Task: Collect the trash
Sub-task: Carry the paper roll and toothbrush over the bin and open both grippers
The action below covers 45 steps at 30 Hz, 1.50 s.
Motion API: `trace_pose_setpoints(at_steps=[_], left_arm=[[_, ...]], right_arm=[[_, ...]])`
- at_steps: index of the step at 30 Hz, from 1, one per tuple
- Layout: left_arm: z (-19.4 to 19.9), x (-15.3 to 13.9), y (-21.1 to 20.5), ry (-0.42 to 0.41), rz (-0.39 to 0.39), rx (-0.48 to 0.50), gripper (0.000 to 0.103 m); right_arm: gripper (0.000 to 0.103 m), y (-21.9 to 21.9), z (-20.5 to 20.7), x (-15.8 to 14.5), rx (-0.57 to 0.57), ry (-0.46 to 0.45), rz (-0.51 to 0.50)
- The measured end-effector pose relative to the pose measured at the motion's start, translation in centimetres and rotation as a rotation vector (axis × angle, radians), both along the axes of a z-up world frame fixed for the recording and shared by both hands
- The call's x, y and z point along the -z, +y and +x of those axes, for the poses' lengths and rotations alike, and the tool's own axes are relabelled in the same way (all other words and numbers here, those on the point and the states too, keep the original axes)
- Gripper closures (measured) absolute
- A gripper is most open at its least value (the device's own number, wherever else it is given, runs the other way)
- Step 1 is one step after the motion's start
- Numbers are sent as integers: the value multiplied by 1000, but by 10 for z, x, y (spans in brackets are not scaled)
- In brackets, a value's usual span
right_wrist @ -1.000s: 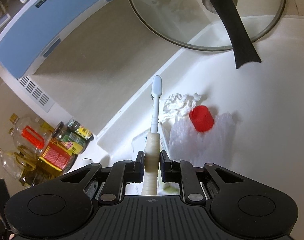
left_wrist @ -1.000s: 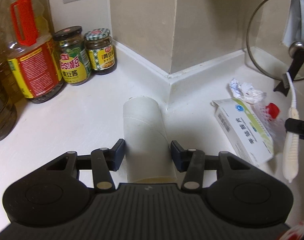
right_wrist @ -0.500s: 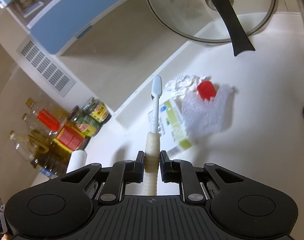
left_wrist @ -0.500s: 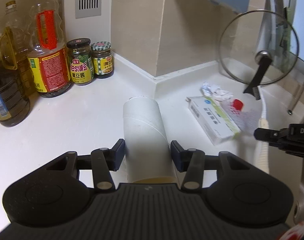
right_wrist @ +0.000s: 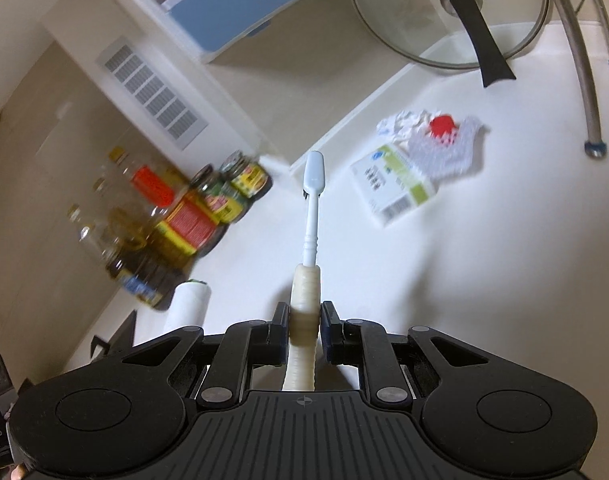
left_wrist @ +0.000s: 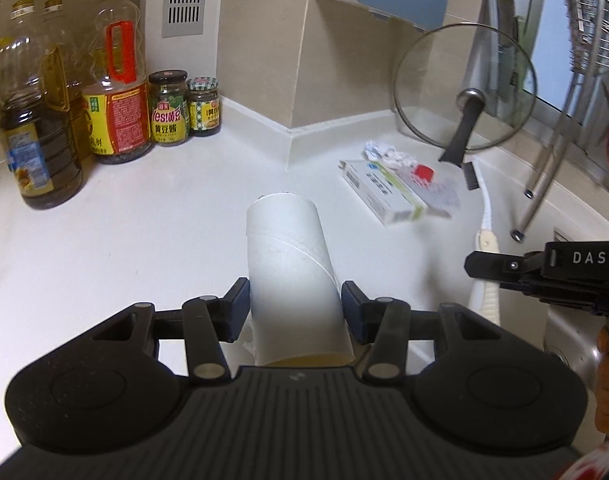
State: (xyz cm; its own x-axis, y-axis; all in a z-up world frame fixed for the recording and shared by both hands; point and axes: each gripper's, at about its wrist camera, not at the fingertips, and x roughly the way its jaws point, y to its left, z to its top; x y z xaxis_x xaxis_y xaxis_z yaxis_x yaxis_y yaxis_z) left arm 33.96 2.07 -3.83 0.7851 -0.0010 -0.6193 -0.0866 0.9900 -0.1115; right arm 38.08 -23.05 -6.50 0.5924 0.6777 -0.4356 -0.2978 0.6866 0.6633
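White and smooth, the counter (left_wrist: 104,240) is filling most of both views, and a big bare patch is lying open in its middle. Along the back edge, where the counter is meeting the tan wall, oil bottles (left_wrist: 40,120) and two small jars (left_wrist: 184,108) are standing close together in the left corner. A round glass lid (left_wrist: 464,88) with a black handle is leaning on the wall at the back right.

Near that back right corner, some trash is sitting in a little bunch. A flat paper box (left_wrist: 384,196) with a green stripe is lying just beside a crumpled white paper (left_wrist: 384,152), a red cap (left_wrist: 424,172) and a bumpy clear plastic piece (right_wrist: 448,148). These bits are touching or nearly touching each other.

The left gripper (left_wrist: 295,310) is pinching a paper tube (left_wrist: 288,272) from both sides. It is a white, round, hollow cardboard roll with a slanted seam line, and it is sticking out forward over the counter.

The right gripper (right_wrist: 303,332) is squeezing a toothbrush (right_wrist: 310,240) by its thick, ridged, cream handle. Its thin white neck and pale head are pointing toward the back wall, above the open middle of the counter. In the left view the toothbrush is showing dark bristles, near the right edge by the metal sink (left_wrist: 564,340).
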Motion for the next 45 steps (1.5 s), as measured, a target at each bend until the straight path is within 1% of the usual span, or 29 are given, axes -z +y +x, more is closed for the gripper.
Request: trace_pose_setpoints(at_steps=[4, 9, 16, 20, 25, 29, 36, 41, 45], left_arm=[[-29, 3, 2, 8, -10, 19, 57], [-56, 11, 5, 29, -14, 30, 57], [-89, 29, 6, 66, -29, 41, 57], [-101, 42, 7, 99, -39, 44, 57], [-112, 61, 9, 138, -54, 44, 57], [-118, 76, 10, 170, -55, 43, 57], [-128, 112, 14, 255, -63, 19, 57], [-128, 140, 17, 310, -75, -3, 57], [-120, 161, 16, 336, -80, -8, 57]], right_arm=[[87, 6, -31, 4, -20, 9, -2], [87, 19, -62, 15, -59, 41, -19], [87, 34, -92, 37, -119, 103, -43], [87, 42, -104, 52, -141, 136, -64], [87, 53, -113, 72, -174, 172, -96], [87, 62, -116, 91, -198, 197, -141], [87, 71, -120, 125, -231, 251, -202], [87, 80, -115, 150, -248, 292, -241], [87, 89, -106, 172, -254, 317, -281]])
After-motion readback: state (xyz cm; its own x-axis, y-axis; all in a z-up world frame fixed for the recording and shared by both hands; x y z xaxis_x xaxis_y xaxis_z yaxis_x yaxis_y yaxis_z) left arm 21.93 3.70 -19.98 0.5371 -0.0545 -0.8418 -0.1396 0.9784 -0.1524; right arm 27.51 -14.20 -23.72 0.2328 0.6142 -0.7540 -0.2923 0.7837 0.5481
